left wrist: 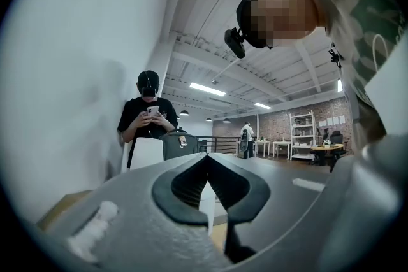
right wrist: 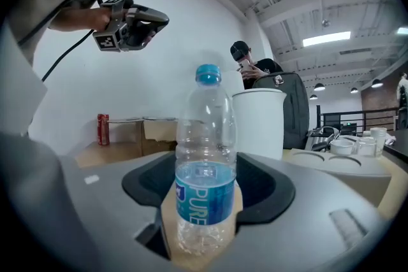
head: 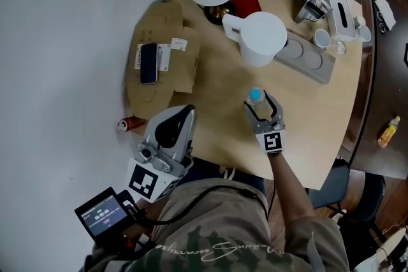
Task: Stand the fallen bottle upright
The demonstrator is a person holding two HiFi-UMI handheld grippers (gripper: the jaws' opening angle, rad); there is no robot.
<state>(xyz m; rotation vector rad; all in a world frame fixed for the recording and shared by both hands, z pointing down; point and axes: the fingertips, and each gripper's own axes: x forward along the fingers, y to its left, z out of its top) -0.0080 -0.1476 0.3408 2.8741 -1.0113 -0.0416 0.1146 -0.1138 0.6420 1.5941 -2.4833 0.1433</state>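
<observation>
Right tongs (head: 261, 104) clasp clear bottle (right wrist: 205, 137) (blue cap (right wrist: 208, 74), blue label (right wrist: 205, 195)), upright; left tongs (left wrist: 205, 159) closed, empty.

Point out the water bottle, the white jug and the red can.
water bottle (right wrist: 205, 194): right gripper view, on its blue label.
white jug (head: 266, 38): head view, on its round body.
red can (right wrist: 102, 129): right gripper view, on its side.

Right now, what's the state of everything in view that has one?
Bottle: upright, capped.
Right tongs: shut on bottle.
Left tongs: shut, empty.
Can: upright.
Pitcher: upright.
Phone: lying flat, screen dark.
</observation>
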